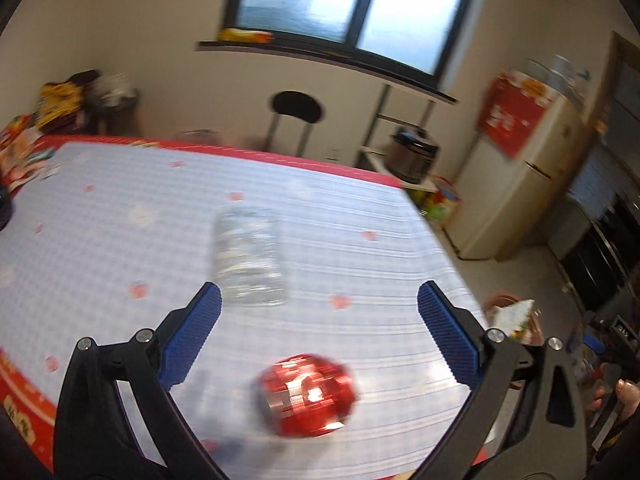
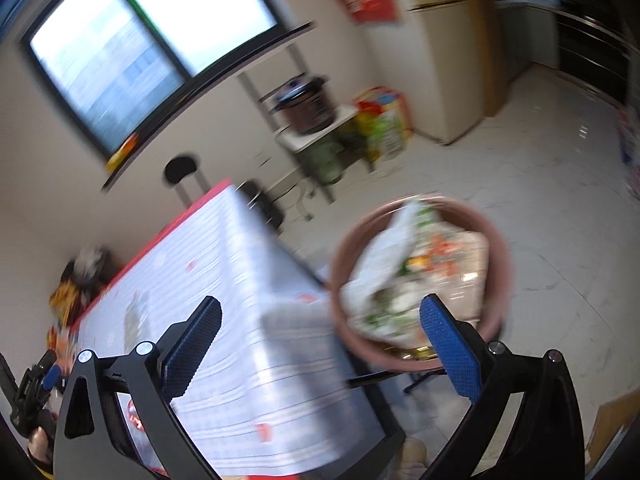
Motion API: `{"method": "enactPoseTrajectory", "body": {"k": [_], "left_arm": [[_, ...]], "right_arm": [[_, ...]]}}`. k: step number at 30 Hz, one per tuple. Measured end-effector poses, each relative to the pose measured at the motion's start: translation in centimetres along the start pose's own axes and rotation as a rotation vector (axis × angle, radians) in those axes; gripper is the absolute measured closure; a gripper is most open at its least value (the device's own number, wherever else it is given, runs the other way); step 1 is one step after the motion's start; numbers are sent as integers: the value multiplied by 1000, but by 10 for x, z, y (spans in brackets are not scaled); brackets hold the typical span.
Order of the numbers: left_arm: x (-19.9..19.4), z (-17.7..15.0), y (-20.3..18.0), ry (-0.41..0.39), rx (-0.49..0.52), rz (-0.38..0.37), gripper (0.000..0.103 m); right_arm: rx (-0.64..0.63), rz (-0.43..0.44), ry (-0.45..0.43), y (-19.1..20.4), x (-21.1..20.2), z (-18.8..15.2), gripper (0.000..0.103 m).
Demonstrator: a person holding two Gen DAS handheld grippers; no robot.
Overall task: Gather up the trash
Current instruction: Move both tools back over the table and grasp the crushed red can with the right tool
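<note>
one red can, blurred, lies between the open left claw fingers.

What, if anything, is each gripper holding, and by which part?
Nothing. The left gripper is open above the table, with the red wrapper lying loose below it. The right gripper is open and empty too.

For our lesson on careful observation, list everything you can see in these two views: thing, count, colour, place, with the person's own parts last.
crushed can: one, red, near table edge.
plastic bottle: one, clear, lying mid-table.
table: one, pale blue cloth, red border.
bin: one, pink, on floor beside table, holding wrappers.
stool: one, black, behind table.
fridge: one, cream, right wall.
cooker: one, dark, on shelf.
left tool: blue pads, open, empty.
right tool: blue pads, open, empty.
</note>
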State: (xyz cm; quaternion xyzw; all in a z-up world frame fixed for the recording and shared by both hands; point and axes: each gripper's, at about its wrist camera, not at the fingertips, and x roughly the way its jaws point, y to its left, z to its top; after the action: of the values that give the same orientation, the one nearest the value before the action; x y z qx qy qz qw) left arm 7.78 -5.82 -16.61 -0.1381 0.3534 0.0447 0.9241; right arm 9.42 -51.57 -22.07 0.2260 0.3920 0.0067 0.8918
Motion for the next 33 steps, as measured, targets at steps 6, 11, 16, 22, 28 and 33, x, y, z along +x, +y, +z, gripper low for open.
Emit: {"method": "enactPoseTrajectory", "body": {"k": [6,11,16,22,28,33], "left_arm": [[-29,-19,94,2,-111,103,6],[-46,-43,150,5,-175,137,6],[-47,-62,183,21,-222,146,6],[-36,-75,217,50,-266,134,6],[-21,-80,235,89,-264,113,6],[-9,-75,233,115,-221,74,6]], "right_arm": [[-185,102,143,111,45,-37,5],[-336,164,259,192,76,-79,5],[-447,183,346,246,107,-118,27],[-485,157,446,272,137,-152,42],[-488,116,500,284,159,-177,54],[-429,89,514,277,166,-183,72]]}}
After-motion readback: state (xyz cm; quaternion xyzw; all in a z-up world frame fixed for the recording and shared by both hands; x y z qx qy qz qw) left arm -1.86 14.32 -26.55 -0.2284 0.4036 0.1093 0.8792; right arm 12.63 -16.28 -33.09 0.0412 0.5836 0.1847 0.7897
